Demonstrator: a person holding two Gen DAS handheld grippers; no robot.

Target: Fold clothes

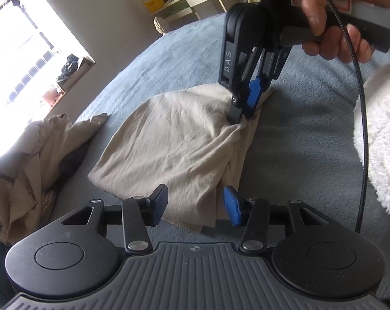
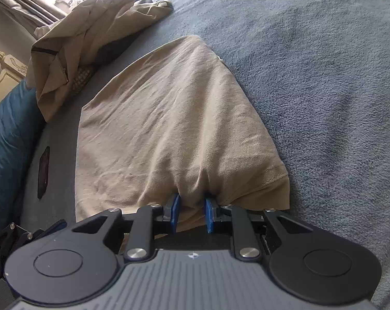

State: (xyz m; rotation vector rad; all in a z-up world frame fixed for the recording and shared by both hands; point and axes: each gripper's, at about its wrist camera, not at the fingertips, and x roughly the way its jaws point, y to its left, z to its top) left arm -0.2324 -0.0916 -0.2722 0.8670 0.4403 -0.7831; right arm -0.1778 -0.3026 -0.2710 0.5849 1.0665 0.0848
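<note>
I see daylight flooding from a blown-out window, glare at left; fisheye bends the edges, shadows stay soft.

hidden: right tool tips in beige garment | cut off: hand

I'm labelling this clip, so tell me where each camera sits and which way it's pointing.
Left wrist: on the left gripper, open, angled down over the bed at the beige garment; shows the right gripper and hand.
Right wrist: on the right gripper, shut on the garment, looking along it.
Shared: garment, bed, crumpled clothes pile.
</note>
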